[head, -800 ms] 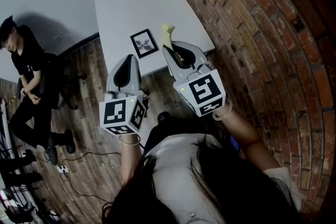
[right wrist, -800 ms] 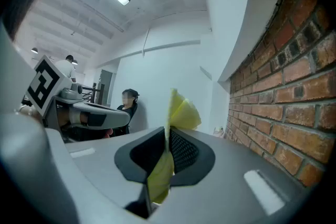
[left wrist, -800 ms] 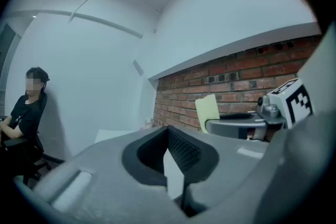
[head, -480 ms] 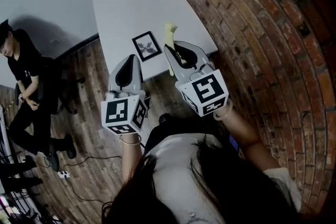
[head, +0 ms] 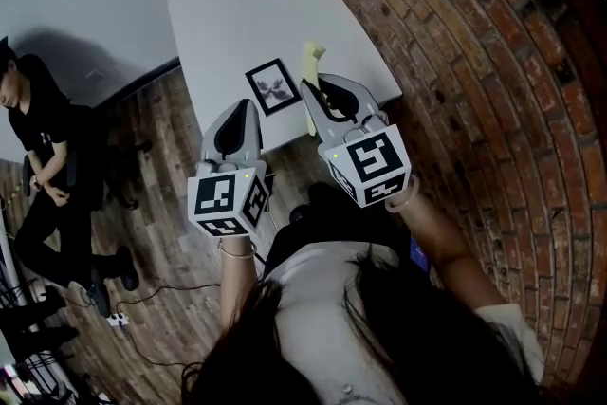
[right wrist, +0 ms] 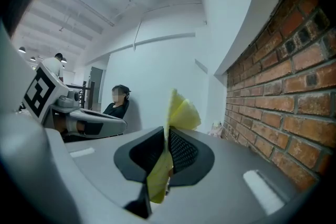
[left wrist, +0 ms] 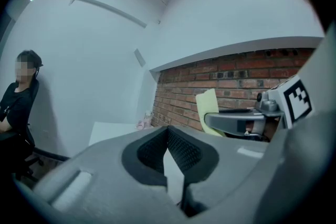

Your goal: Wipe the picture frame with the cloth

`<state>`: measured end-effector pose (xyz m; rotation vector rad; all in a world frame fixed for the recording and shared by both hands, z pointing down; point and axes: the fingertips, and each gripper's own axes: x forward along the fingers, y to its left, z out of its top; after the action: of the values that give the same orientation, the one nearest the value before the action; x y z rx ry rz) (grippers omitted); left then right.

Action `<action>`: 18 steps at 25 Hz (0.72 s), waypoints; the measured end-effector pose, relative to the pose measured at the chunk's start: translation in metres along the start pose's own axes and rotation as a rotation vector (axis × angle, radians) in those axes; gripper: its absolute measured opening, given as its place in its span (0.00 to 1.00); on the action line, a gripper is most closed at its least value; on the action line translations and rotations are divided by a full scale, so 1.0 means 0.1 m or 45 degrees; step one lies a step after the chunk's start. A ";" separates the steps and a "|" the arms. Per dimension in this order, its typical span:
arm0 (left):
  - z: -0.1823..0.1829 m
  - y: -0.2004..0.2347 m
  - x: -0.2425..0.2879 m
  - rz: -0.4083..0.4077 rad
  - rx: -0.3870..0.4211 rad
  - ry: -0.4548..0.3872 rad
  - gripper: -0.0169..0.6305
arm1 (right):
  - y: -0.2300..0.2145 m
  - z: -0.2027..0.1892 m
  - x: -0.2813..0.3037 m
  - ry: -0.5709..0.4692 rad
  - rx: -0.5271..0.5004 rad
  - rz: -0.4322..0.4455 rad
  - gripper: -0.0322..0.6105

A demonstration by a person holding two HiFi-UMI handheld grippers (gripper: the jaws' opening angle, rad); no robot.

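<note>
Two claws held forward side by side; left claw [left wrist: 168, 131] pressed together, right claw [right wrist: 166, 134] pinching yellow cloth [right wrist: 184, 113].

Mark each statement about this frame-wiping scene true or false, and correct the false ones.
1. The right gripper is clamped on a yellow cloth. True.
2. The picture frame stands upright against the brick wall. False: it lies flat on the white table.
3. The left gripper grips the frame. False: its jaws are together on nothing.
4. A person in black sits at the head view's left. True.
</note>
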<state>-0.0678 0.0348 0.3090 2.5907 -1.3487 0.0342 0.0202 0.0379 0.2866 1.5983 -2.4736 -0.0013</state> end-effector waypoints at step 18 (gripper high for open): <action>-0.68 0.64 0.78 0.087 -0.112 0.200 0.05 | -0.37 -0.51 1.04 0.145 0.001 0.127 0.10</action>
<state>-0.0691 -0.0499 0.3971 2.4135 -1.3502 0.1814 0.0206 -0.0663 0.3501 1.4312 -2.4624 0.1018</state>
